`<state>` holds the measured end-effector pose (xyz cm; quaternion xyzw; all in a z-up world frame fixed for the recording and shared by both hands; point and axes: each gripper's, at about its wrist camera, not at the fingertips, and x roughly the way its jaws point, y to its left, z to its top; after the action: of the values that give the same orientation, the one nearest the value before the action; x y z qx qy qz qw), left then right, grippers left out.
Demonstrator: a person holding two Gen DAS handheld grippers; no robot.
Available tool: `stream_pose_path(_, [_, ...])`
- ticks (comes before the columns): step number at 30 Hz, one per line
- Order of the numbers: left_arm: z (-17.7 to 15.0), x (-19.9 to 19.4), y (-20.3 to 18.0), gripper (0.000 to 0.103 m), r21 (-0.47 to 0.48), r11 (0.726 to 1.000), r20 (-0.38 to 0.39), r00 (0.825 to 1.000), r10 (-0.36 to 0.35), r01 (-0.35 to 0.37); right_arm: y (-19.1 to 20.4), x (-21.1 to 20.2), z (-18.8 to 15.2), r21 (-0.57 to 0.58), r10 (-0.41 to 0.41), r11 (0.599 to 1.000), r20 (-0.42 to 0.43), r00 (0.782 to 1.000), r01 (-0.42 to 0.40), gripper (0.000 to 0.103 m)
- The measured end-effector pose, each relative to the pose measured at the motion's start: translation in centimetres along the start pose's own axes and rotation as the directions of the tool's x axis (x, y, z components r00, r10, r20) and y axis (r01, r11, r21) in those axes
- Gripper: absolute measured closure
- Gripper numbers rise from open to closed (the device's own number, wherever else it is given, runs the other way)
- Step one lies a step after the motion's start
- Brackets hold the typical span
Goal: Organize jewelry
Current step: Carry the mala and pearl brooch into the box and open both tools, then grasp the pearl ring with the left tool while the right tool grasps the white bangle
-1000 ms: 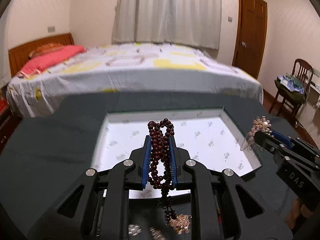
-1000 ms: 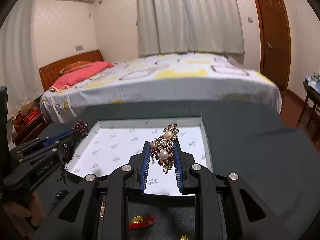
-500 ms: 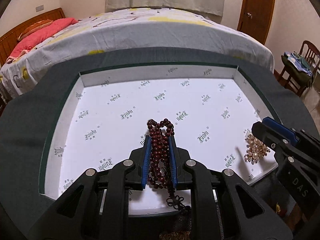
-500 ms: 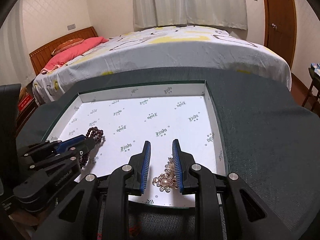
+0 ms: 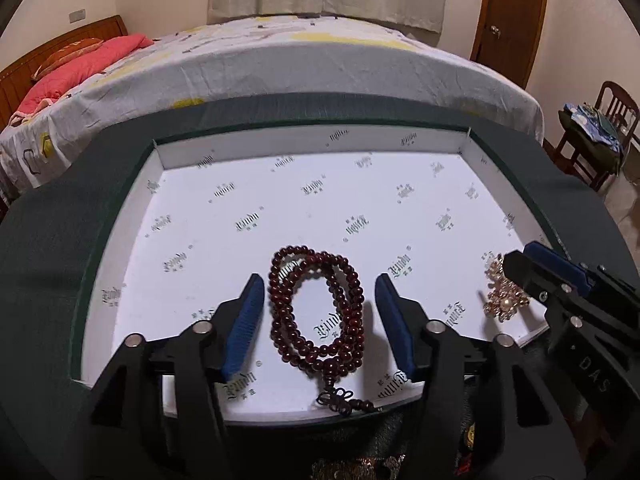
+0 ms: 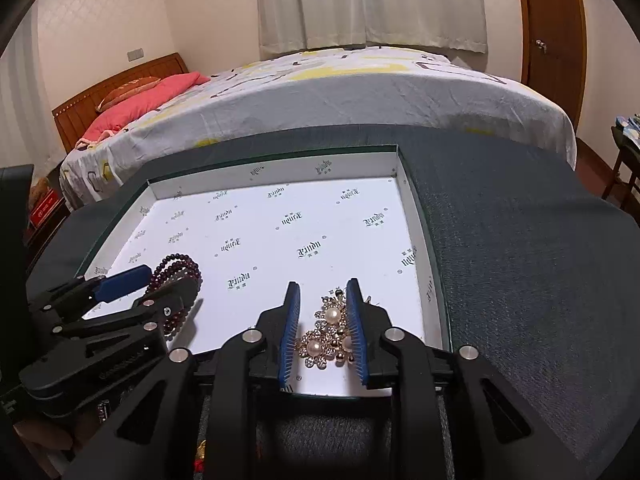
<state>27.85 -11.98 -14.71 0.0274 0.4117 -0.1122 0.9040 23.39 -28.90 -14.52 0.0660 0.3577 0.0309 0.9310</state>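
Left gripper (image 5: 320, 320): jaws wide apart, gripping nothing; dark red bead strand (image 5: 318, 316) lies between them on white tray (image 5: 280, 216) floor, near its front edge. Right gripper (image 6: 324, 332): jaws parted, pearl brooch (image 6: 330, 338) lying loose between them at tray's front right corner

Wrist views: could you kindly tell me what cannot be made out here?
- Left wrist view: the right gripper covers part of the pearl brooch.
- Right wrist view: the left gripper hides part of the bead necklace.
- Right wrist view: unclear whether the right gripper clamps the pearl brooch or only flanks it.
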Motion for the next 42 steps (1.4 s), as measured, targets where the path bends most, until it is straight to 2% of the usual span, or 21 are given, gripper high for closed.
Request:
stream_pose_path(2, [0.1,-0.8,0.1,0.042,-0.003,1.0,0.017,1.0,-0.003,0.003,0.1,-0.6,0.1,0.001,-0.001,1.0,0.006,1.0,0.001,0.077])
stream_pose_path(3, [0.2,-1.4,0.3,0.039,-0.007,1.0,0.029,1.0,-0.001,0.002,0.1,-0.9,0.0,0.004,0.0,1.0,0.008,1.0,0.0,0.072])
stream_pose_path(4, [0.2,-2.1,0.4,0.038,-0.01,1.0,0.043,0.999,-0.001,0.001,0.1,-1.6,-0.1,0.009,0.0,1.0,0.014,1.0,0.0,0.063])
stream_pose_path(6, [0.0,-3.4,0.7,0.036,-0.013,1.0,0.069,0.998,0.002,-0.001,0.3,-2.7,-0.3,0.01,0.0,1.0,0.033,0.999,0.0,0.057])
stream_pose_path(11, [-1.4,-7.2,1.2,0.033,-0.015,1.0,0.127,0.992,0.024,-0.022,1.0,-5.6,-1.7,0.007,0.001,1.0,0.05,0.999,-0.001,0.056])
stream_pose_path(14, [-3.0,-9.3,1.6,0.032,-0.017,0.999,0.144,0.989,0.042,-0.04,1.7,-7.4,-3.2,-0.001,0.005,1.0,0.051,0.999,-0.005,0.05])
stream_pose_path(19, [-6.5,-12.3,2.4,0.032,-0.028,0.997,0.158,0.984,0.08,-0.077,3.1,-9.9,-6.6,-0.028,0.006,1.0,0.047,0.999,-0.005,0.05])
stream_pose_path(27, [-11.5,-14.2,4.5,0.032,-0.072,0.989,0.112,0.984,0.135,-0.128,5.4,-11.5,-11.2,-0.061,0.032,0.998,0.021,0.999,-0.031,0.049])
stream_pose_path(29, [-12.5,-14.6,4.8,0.032,-0.08,0.987,0.104,0.984,0.144,-0.136,6.1,-11.6,-12.0,-0.074,0.033,0.997,0.018,0.999,-0.031,0.042])
stream_pose_path(31, [-13.2,-14.9,5.1,0.032,-0.086,0.986,0.101,0.984,0.15,-0.141,6.7,-11.6,-12.7,-0.079,0.042,0.996,0.013,0.999,-0.041,0.04])
stream_pose_path(38, [-14.9,-15.2,5.9,0.032,-0.103,0.981,0.089,0.981,0.173,-0.163,8.5,-10.6,-13.4,-0.105,0.036,0.994,-0.008,0.999,-0.036,0.032])
stream_pose_path(42, [-14.9,-15.1,6.2,0.032,-0.12,0.98,0.083,0.982,0.168,-0.158,9.1,-9.6,-13.2,-0.129,0.001,0.992,-0.036,0.999,-0.006,0.029])
